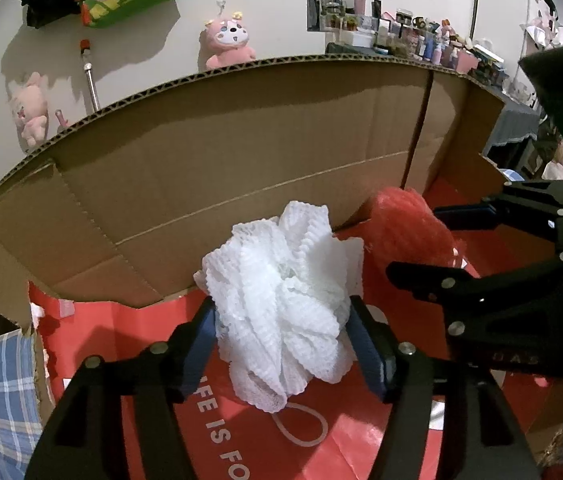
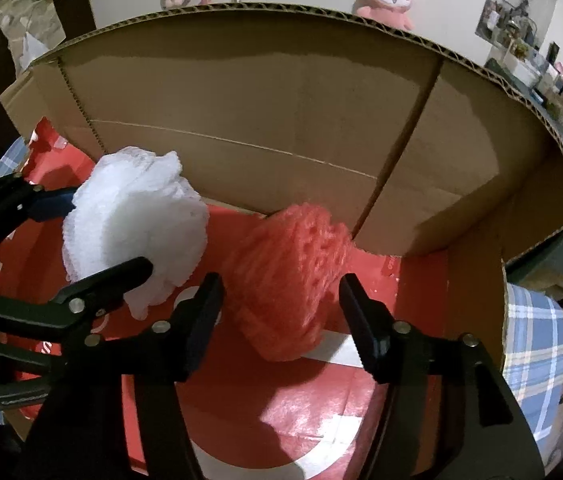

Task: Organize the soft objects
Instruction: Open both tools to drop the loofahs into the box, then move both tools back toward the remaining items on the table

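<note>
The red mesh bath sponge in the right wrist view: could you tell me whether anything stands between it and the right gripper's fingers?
Nothing visible does: the red mesh bath sponge sits directly between the right gripper fingers.

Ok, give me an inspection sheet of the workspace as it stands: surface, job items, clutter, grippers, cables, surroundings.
Surface: red printed sheet lining the cardboard box.
Job's things: white mesh puff and red mesh puff, side by side in the box.
Clutter: nothing seen in the box.
Grippers: left gripper jaws against the white puff's sides; right gripper jaws apart, straddling the red puff with gaps.
Cables: nothing seen.
Surroundings: blue plaid cloth outside the box, pink plush toy on the wall, crowded shelf.
</note>
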The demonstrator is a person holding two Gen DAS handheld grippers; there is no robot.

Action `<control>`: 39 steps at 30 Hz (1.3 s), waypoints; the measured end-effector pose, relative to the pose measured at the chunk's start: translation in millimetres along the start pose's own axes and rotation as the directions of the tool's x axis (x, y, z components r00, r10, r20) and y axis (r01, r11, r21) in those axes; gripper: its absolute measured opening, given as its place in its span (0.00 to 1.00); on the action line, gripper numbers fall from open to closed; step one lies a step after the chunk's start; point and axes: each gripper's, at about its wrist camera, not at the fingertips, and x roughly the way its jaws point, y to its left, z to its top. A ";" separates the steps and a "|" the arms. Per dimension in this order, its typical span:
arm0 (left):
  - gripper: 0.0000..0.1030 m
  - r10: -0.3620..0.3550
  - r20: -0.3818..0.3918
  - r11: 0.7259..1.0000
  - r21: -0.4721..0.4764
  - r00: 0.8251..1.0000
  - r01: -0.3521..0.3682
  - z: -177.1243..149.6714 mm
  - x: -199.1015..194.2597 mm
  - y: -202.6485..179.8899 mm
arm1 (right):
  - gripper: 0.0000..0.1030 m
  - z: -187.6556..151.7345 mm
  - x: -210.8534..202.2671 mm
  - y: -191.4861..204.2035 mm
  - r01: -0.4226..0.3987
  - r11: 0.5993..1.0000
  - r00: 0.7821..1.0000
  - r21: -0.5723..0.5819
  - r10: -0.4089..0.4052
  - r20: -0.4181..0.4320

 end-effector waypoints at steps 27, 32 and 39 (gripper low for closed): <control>1.00 0.021 0.286 0.999 -0.044 0.958 -0.009 -32.4 -160.7 -13.6 | 0.82 -29.3 -140.3 -10.9 -0.036 0.990 0.978 0.136 0.007 0.207; 1.00 0.030 0.332 0.999 -0.053 0.943 -0.013 -51.2 -199.6 -22.3 | 0.84 -49.7 -183.2 -0.4 -0.035 0.993 0.963 0.111 0.005 0.268; 1.00 0.049 0.401 0.995 -0.099 0.915 -0.010 -80.1 -240.2 -25.6 | 0.91 -92.4 -234.8 13.8 -0.069 0.994 0.933 0.088 0.033 0.359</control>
